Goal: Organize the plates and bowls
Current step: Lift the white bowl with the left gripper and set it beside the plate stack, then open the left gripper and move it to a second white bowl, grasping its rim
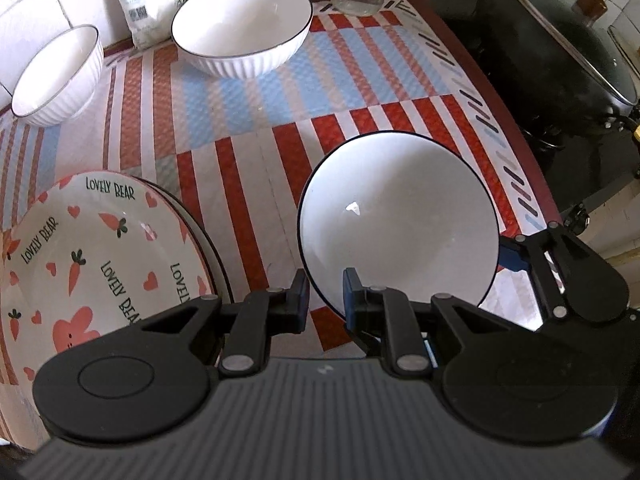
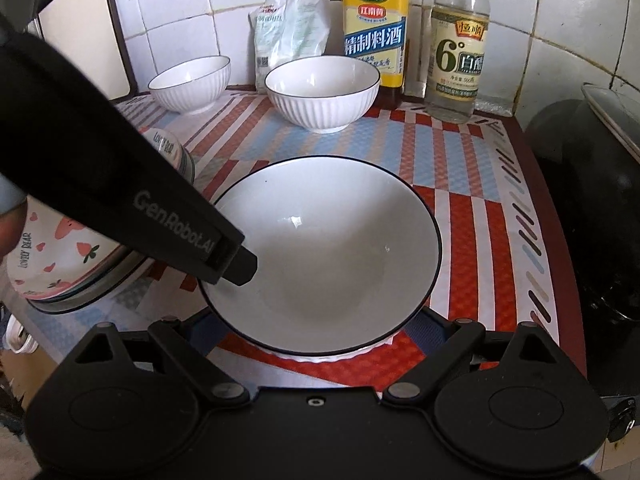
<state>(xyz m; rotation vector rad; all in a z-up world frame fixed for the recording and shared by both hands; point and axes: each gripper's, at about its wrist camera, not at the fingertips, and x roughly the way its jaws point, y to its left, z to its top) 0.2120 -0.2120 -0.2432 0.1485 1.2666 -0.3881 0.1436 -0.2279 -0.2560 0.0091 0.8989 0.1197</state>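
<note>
A large white bowl (image 1: 400, 224) with a dark rim sits near the mat's front right; it also shows in the right wrist view (image 2: 332, 256). My left gripper (image 1: 326, 300) is shut on its left rim, one finger inside, one outside. My right gripper (image 2: 316, 340) stands wide open around the bowl's near side; its fingertips are hidden under the bowl. A stack of "Lovely Bear" plates (image 1: 92, 256) lies at the left. Two ribbed white bowls stand at the back: a small one (image 1: 56, 76) and a larger one (image 1: 244, 28).
A patterned mat (image 1: 256, 120) covers the counter. Two bottles (image 2: 376, 24) (image 2: 456, 48) and a white bag (image 2: 288, 28) stand against the tiled wall. A black pot (image 1: 560, 64) with a glass lid sits just off the right edge.
</note>
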